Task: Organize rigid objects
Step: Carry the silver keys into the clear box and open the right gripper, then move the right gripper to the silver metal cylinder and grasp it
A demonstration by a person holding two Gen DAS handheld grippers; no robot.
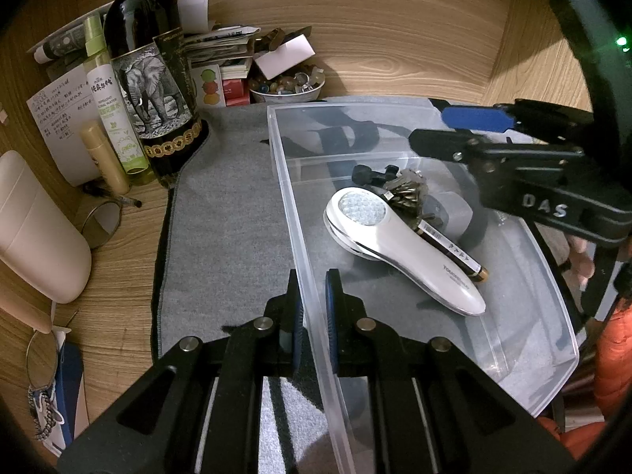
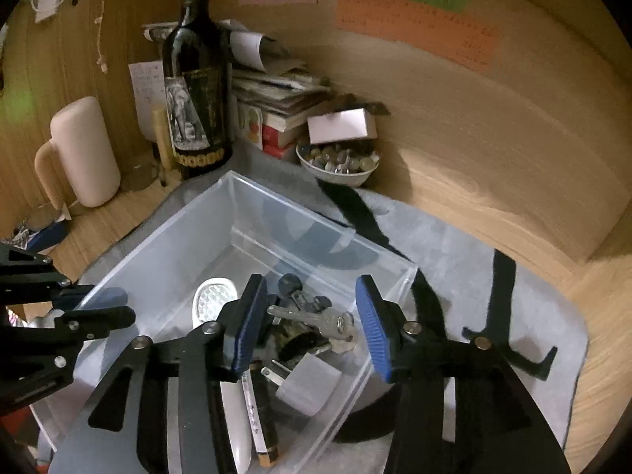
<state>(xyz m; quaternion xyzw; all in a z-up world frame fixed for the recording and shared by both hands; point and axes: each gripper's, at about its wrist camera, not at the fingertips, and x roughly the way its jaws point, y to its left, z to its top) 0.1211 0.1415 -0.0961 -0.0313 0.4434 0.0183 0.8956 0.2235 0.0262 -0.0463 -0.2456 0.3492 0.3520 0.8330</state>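
A clear plastic bin [image 1: 533,359] [image 2: 166,237] sits on a grey mat [image 1: 233,229]. Inside lie a white handheld device [image 1: 407,249] [image 2: 215,296], a bunch of keys [image 1: 403,189] [image 2: 316,316], a grey plug adapter [image 1: 454,213] [image 2: 308,387] and a black pen-like stick [image 1: 454,249] [image 2: 260,426]. My left gripper [image 1: 314,320] is shut on the bin's left wall. In the right wrist view its fingers [image 2: 98,308] show at the bin's edge. My right gripper [image 2: 312,324] is open and empty above the keys, and it also shows in the left wrist view [image 1: 458,130].
A dark wine bottle [image 1: 154,79] [image 2: 197,91], a spray bottle [image 1: 114,106], a cream mug [image 2: 79,154], a stack of books [image 2: 276,110] and a bowl of stones [image 1: 288,85] [image 2: 339,162] stand at the back. Wooden walls [image 1: 395,31] close in the desk.
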